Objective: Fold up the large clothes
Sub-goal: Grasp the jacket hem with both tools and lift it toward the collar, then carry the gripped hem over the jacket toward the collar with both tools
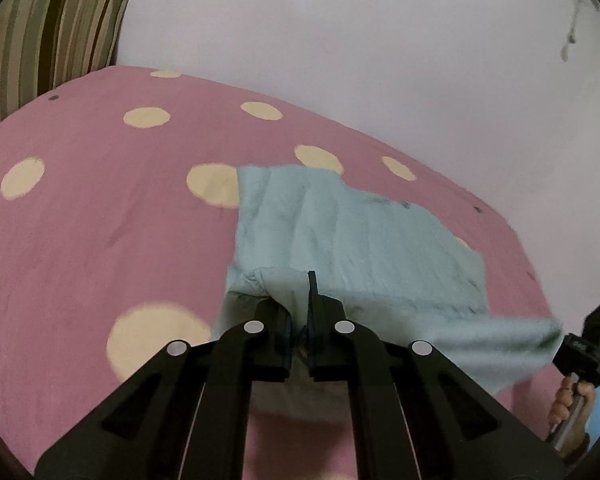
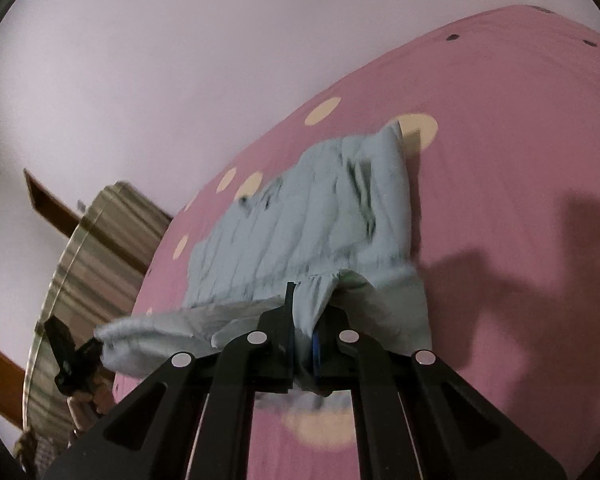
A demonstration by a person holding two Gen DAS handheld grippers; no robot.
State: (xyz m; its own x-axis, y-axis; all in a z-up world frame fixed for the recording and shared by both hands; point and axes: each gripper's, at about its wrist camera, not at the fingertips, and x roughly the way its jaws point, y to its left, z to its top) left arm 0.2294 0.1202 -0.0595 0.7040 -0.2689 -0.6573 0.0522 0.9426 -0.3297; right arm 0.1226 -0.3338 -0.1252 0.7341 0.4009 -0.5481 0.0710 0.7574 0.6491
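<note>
Presently my left gripper [image 1: 300,320] and right gripper [image 2: 304,332] each pinch the blue garment's [image 1: 360,232] near edge, lifted off the bedsheet [image 1: 100,208]; next, carry it evenly over.

Soft, even indoor light, slightly dim, washes the pale wall [image 1: 380,40]. Hard shadows fall across the pink bedspread [image 2: 520,220] toward its right edge. Motion blur smears the blue cloth [image 2: 300,220] (especially its lifted hem), and fisheye bending darkens every corner.

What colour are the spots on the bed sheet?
Cream-yellow spots on a pink bed sheet. The left wrist view shows them best.
</note>
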